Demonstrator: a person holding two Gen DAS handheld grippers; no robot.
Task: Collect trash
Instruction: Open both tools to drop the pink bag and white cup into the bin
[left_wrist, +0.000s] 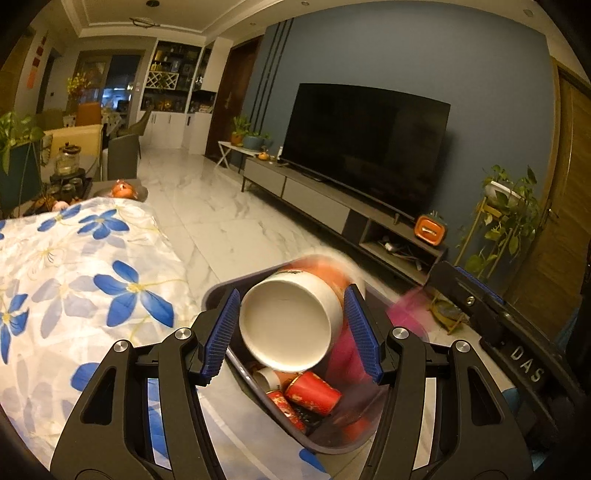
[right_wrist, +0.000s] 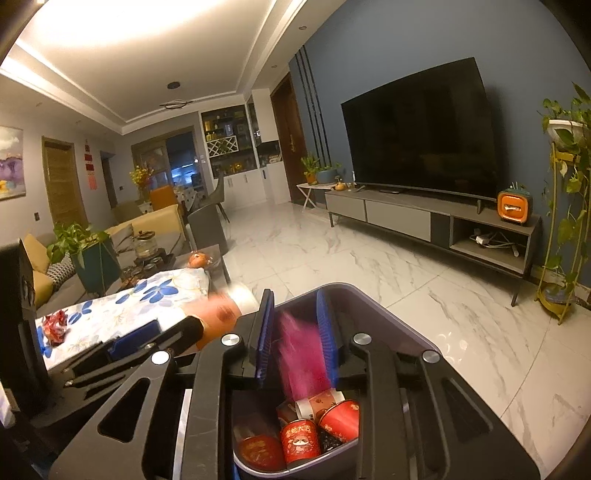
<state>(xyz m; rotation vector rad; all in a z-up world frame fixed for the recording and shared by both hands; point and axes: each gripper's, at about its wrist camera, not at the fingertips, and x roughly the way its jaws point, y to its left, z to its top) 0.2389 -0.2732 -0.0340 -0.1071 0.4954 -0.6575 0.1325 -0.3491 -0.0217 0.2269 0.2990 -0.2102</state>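
Paper cup (left_wrist: 291, 325) loose between spread left gripper (left_wrist: 291, 328) pads, above bin (left_wrist: 218, 291); right gripper (right_wrist: 295, 336) parted around blurred pink wrapper (right_wrist: 299, 354).

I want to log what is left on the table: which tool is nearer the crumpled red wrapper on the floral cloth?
Left. The left tool is beside the table where the crumpled red wrapper lies; the right tool is farther off, above the bin.

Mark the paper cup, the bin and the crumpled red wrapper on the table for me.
paper cup (left_wrist: 284, 326), left wrist view, white inside of its open mouth
bin (right_wrist: 388, 314), right wrist view, far rim
red wrapper (right_wrist: 54, 326), right wrist view, middle of the crumpled ball
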